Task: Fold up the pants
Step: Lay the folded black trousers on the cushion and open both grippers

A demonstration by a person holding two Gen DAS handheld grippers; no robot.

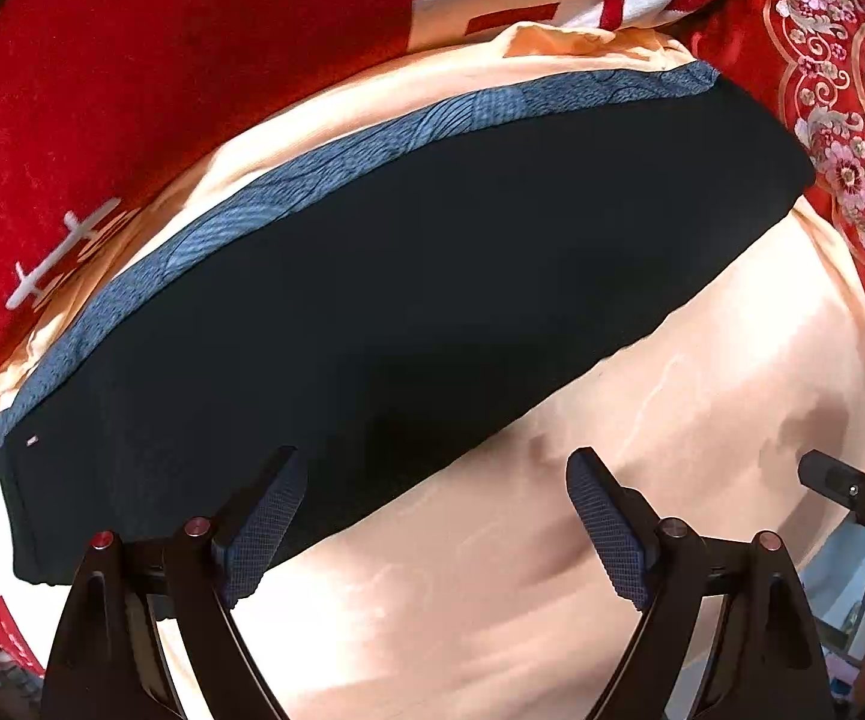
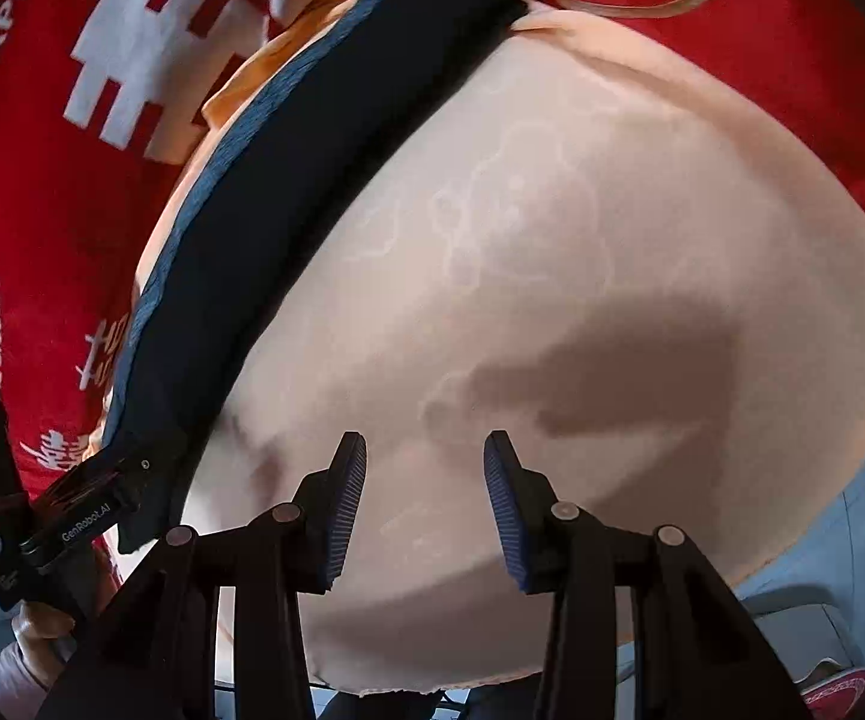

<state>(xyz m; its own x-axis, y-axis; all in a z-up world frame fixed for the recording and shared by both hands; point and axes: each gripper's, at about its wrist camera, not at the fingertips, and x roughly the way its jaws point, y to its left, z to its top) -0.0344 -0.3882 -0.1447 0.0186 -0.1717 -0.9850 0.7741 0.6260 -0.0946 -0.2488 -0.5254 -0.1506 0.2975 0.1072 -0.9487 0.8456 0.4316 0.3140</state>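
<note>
Writing comes first: in the right wrist view we read "GenRobot.AI" in white on the body of the left gripper (image 2: 60, 510), which sits at the lower left of that view; on the red blanket (image 2: 30, 228) we make out "HAPP" near the top left and "BIGDAY" lower down, both running up the picture, beside large white Chinese characters; the red cushion (image 1: 852, 90) at the right of the left wrist view bears a gold round emblem with pink flowers, which we cannot read.

We see the pants (image 1: 402, 276) folded into a long dark band with a blue patterned strip along one long edge; they lie on a peach cloth (image 1: 702, 408) spread over the red blanket; in the left wrist view the long axis runs from lower left to upper right, with the blue strip on the upper side; in the right wrist view the band runs from lower left up toward the top centre, and its lower end lies by the left gripper.

Our left gripper (image 1: 435, 516) stands with its jaws wide and nothing between them, its left finger over the pants' near edge; our right gripper (image 2: 425, 501) has its jaws narrower, parted and empty, above bare peach cloth.
</note>
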